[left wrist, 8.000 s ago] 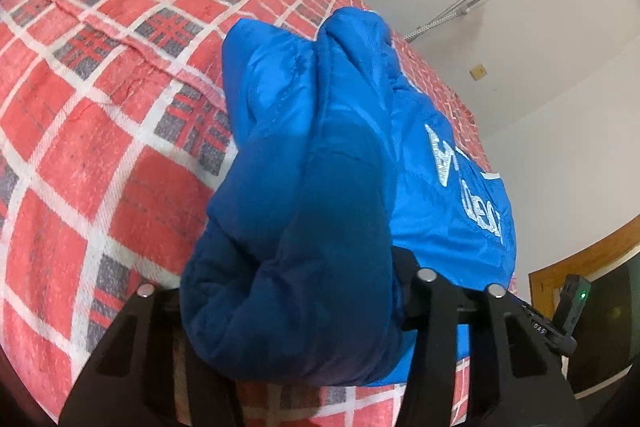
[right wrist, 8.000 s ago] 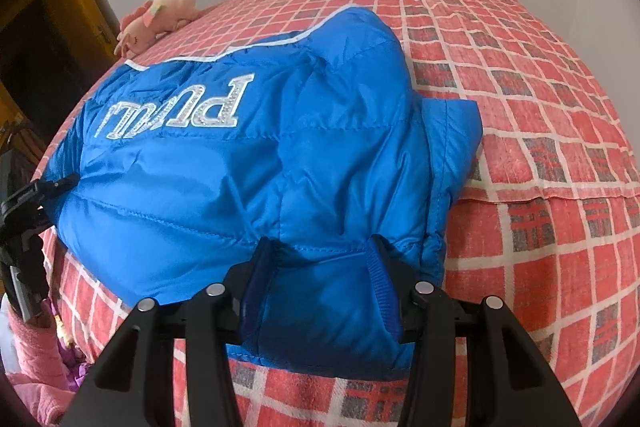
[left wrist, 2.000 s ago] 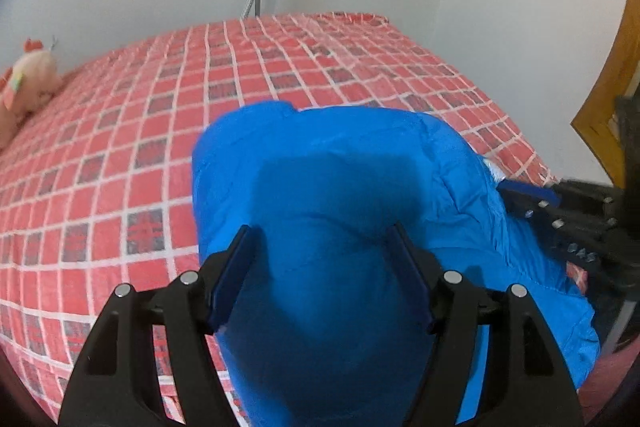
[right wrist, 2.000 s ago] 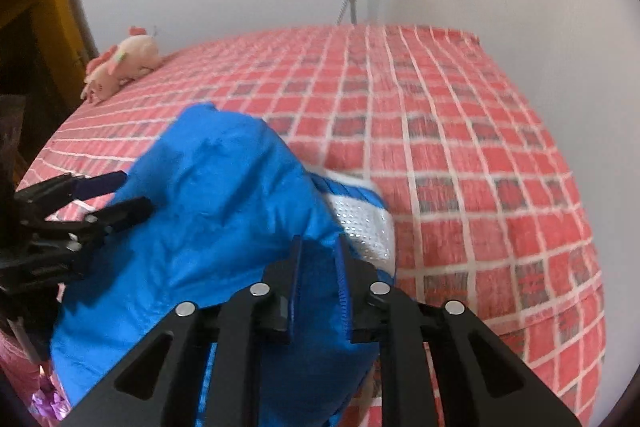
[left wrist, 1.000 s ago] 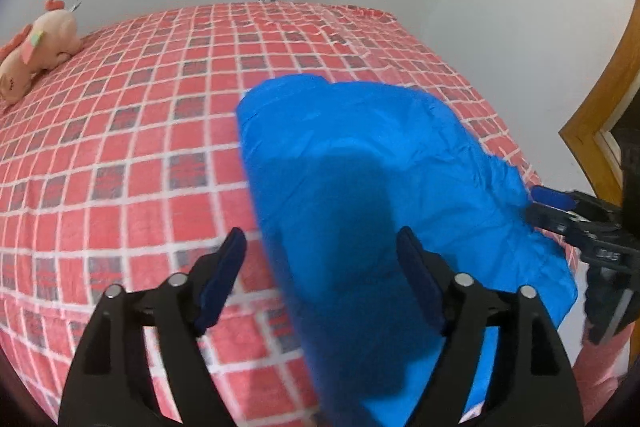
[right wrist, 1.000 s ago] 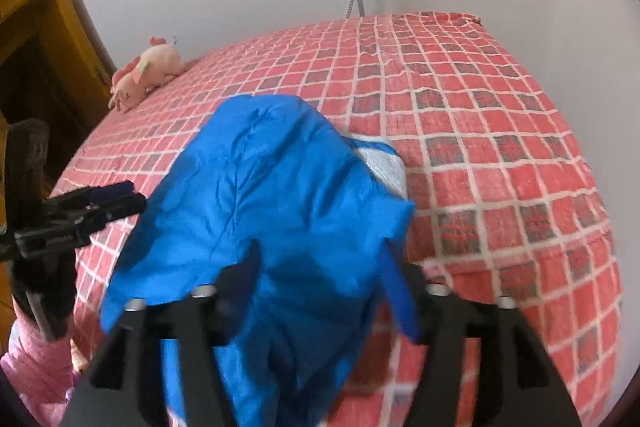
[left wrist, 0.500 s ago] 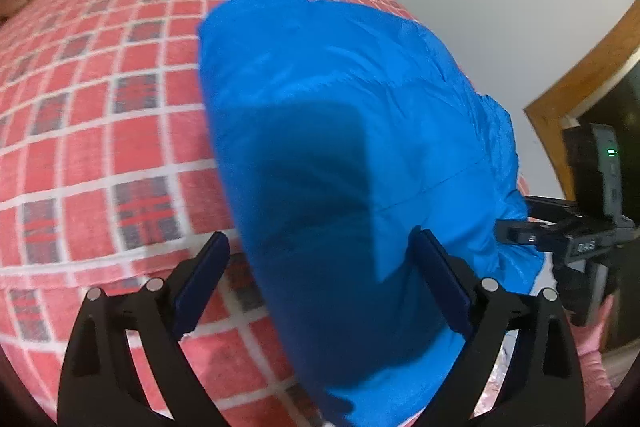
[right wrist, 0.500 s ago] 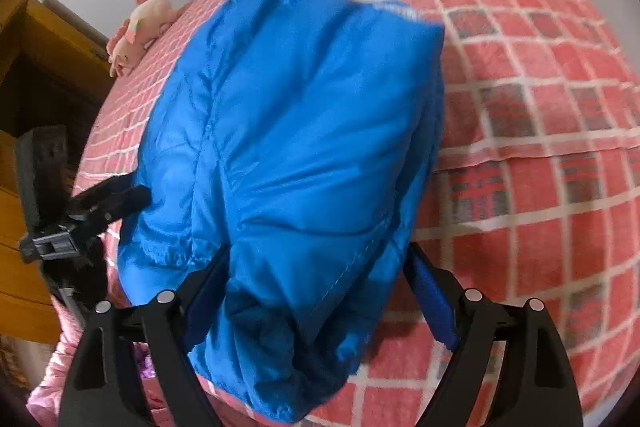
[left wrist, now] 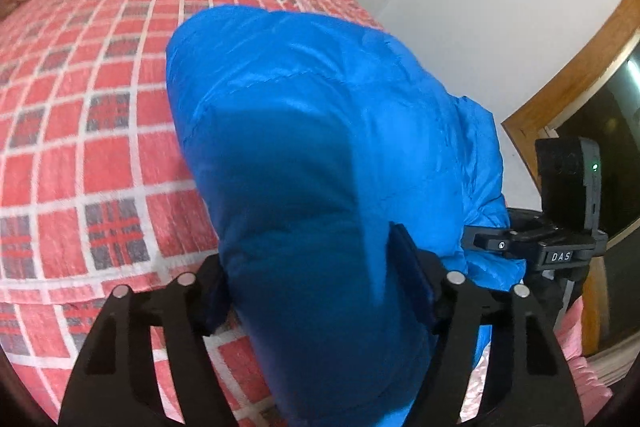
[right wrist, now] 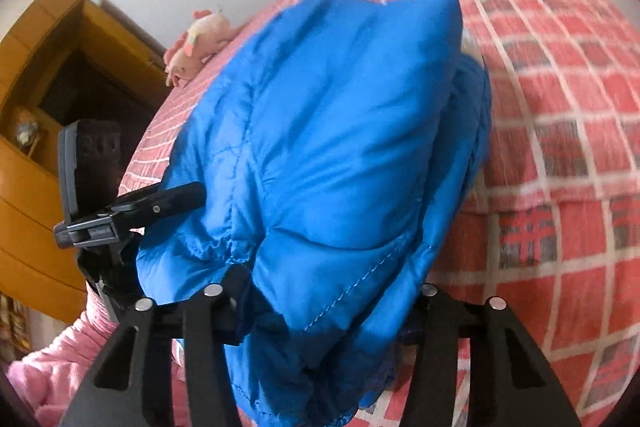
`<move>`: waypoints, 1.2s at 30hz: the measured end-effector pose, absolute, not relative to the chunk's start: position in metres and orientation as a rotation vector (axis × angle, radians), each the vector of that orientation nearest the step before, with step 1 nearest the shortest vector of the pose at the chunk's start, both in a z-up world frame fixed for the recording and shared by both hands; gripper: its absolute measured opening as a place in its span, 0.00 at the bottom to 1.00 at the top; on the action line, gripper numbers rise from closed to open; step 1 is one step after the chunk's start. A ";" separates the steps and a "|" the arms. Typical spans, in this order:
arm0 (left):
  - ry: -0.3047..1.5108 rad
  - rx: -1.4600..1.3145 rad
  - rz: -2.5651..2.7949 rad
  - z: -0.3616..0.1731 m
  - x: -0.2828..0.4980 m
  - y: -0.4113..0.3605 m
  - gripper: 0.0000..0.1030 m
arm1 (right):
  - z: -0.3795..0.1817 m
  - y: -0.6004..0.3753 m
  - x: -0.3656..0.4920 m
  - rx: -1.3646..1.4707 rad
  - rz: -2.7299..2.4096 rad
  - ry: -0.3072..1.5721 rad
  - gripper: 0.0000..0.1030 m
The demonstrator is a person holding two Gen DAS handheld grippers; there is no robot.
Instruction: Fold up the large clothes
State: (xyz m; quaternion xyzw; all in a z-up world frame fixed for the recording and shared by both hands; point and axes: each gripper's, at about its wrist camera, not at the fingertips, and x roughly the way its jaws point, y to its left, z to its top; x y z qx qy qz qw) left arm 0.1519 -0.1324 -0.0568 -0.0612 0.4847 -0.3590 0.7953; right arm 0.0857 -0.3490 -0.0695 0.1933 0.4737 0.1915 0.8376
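Note:
A blue puffer jacket (left wrist: 320, 131) lies folded in a thick bundle on the red checked bed (left wrist: 80, 115). My left gripper (left wrist: 320, 267) is closed around one end of the bundle, which fills the space between its jaws and hides the fingertips. My right gripper (right wrist: 324, 307) is closed around the other end of the same jacket (right wrist: 320, 147); its fingertips are buried in the fabric. Each gripper shows at the edge of the other's view, the right one (left wrist: 532, 247) and the left one (right wrist: 132, 211).
A pink plush toy (right wrist: 196, 43) lies at the far edge of the bed. A wooden cabinet (right wrist: 48, 99) stands to the left in the right wrist view. A wooden door frame (left wrist: 580, 75) and white walls border the bed. A pink sleeve (right wrist: 60, 359) shows low left.
Both grippers have gone from wide open above the jacket to closing in on its two ends. The bundle now fills both jaws and sits closer to the cameras.

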 end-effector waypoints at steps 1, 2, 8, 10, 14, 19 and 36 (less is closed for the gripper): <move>1.031 -0.130 -0.771 -0.052 0.151 -0.131 0.64 | -0.063 -0.347 0.085 0.388 0.413 0.977 0.47; 1.021 -0.133 -0.771 -0.047 0.152 -0.130 0.63 | -0.057 -0.347 0.087 0.373 0.420 0.956 0.46; 0.948 -0.149 -0.734 -0.023 0.167 -0.117 0.62 | -0.023 -0.332 0.110 0.294 0.445 0.881 0.45; 0.921 -0.162 -0.711 -0.014 0.178 -0.109 0.62 | -0.014 -0.327 0.128 0.283 0.463 0.854 0.45; 0.855 -0.168 -0.657 -0.004 0.201 -0.091 0.62 | -0.002 -0.308 0.171 0.234 0.493 0.804 0.44; 0.822 -0.162 -0.578 -0.012 0.245 -0.067 0.62 | -0.024 -0.287 0.234 0.231 0.543 0.843 0.45; 0.916 -0.121 -0.493 -0.054 0.272 -0.043 0.74 | -0.067 -0.307 0.247 0.357 0.511 0.942 0.63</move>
